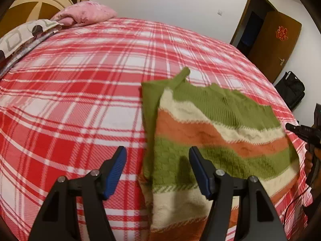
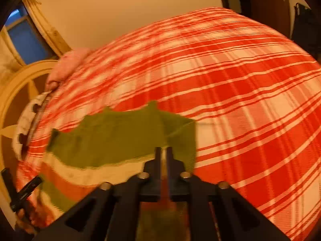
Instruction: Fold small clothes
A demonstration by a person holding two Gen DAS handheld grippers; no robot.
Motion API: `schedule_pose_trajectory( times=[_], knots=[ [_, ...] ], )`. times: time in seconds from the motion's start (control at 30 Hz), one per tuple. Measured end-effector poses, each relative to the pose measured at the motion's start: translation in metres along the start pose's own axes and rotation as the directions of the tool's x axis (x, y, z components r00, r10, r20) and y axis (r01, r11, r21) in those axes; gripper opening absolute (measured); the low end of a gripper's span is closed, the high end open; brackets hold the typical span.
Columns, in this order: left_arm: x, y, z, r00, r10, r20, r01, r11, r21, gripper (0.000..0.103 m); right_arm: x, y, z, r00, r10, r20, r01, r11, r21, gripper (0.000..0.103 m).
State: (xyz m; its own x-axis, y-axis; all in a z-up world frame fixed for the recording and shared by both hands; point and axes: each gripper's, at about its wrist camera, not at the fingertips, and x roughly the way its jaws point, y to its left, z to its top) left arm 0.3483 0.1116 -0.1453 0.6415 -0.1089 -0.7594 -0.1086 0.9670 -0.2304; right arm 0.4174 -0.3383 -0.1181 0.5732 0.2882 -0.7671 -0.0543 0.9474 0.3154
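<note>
A small knitted sweater (image 1: 210, 132) with green, cream and orange stripes lies on the red plaid bed cover (image 1: 80, 92). Its left part is folded over, with a green sleeve underneath. My left gripper (image 1: 157, 158) is open and empty, hovering over the sweater's lower left edge. In the right wrist view the right gripper (image 2: 164, 152) is shut on the sweater (image 2: 120, 138), pinching its cloth between the fingers near the green top part. The right gripper's tip also shows at the right edge of the left wrist view (image 1: 301, 132).
A pink pillow (image 1: 86, 13) and a patterned quilt (image 1: 18, 36) lie at the head of the bed by a wooden headboard (image 1: 34, 2). A brown door (image 1: 272, 40) and a black bag (image 1: 291, 88) stand beyond the bed's far right side.
</note>
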Motion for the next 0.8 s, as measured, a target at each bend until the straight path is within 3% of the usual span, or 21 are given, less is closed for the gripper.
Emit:
schedule_pose_trajectory(
  times=[0.03,0.13,0.17,0.2,0.3,0.37,0.47,0.6,0.67,0.73,0.8],
  knots=[
    [-0.001,0.001,0.001,1.000,-0.001,0.002,0.001,1.000,-0.004,0.067,-0.001,0.004,-0.002,1.000,-0.004,-0.003,0.004,1.000,-0.018,0.065],
    [-0.001,0.003,0.003,1.000,0.006,0.004,-0.006,1.000,-0.002,0.073,0.002,0.015,-0.011,1.000,-0.026,-0.008,0.025,0.997,-0.074,0.066],
    [-0.001,0.003,0.002,1.000,0.011,0.006,-0.011,1.000,-0.001,0.073,0.006,0.016,-0.014,0.997,-0.076,-0.025,0.074,0.994,-0.086,0.061],
    [0.000,0.004,0.002,1.000,0.014,0.006,-0.014,1.000,-0.002,0.075,0.011,0.014,-0.017,0.994,-0.095,-0.049,0.091,0.993,-0.079,0.046],
    [0.006,0.006,-0.001,1.000,0.017,-0.011,-0.018,1.000,-0.018,0.076,0.014,0.006,-0.026,0.995,-0.044,-0.088,0.041,0.999,-0.034,0.008],
    [0.010,0.006,-0.005,0.999,0.012,-0.033,-0.013,1.000,-0.020,0.076,0.006,0.006,-0.031,0.997,-0.035,-0.071,0.032,0.999,-0.042,0.005],
    [0.010,0.003,-0.008,0.999,0.011,-0.035,-0.011,1.000,0.000,0.076,-0.013,0.003,-0.040,0.996,-0.090,-0.019,0.088,0.995,-0.056,0.004],
    [0.010,0.000,0.003,0.999,0.030,-0.012,-0.030,0.999,0.016,0.076,0.002,-0.008,-0.043,0.993,-0.098,-0.072,0.092,0.993,-0.078,0.005],
    [0.010,-0.001,0.015,0.999,0.041,0.003,-0.041,0.999,0.019,0.076,0.003,-0.006,-0.039,0.992,-0.112,-0.052,0.108,0.991,-0.085,0.011],
    [0.007,-0.006,0.029,0.998,0.053,0.041,-0.055,0.998,0.033,0.076,0.000,-0.003,-0.032,0.981,-0.193,-0.020,0.190,0.978,-0.088,0.052],
    [0.008,-0.014,0.043,0.996,0.065,0.064,-0.068,0.996,0.058,0.076,-0.009,0.006,-0.024,0.959,-0.280,0.050,0.284,0.953,-0.102,0.054]
  ],
)
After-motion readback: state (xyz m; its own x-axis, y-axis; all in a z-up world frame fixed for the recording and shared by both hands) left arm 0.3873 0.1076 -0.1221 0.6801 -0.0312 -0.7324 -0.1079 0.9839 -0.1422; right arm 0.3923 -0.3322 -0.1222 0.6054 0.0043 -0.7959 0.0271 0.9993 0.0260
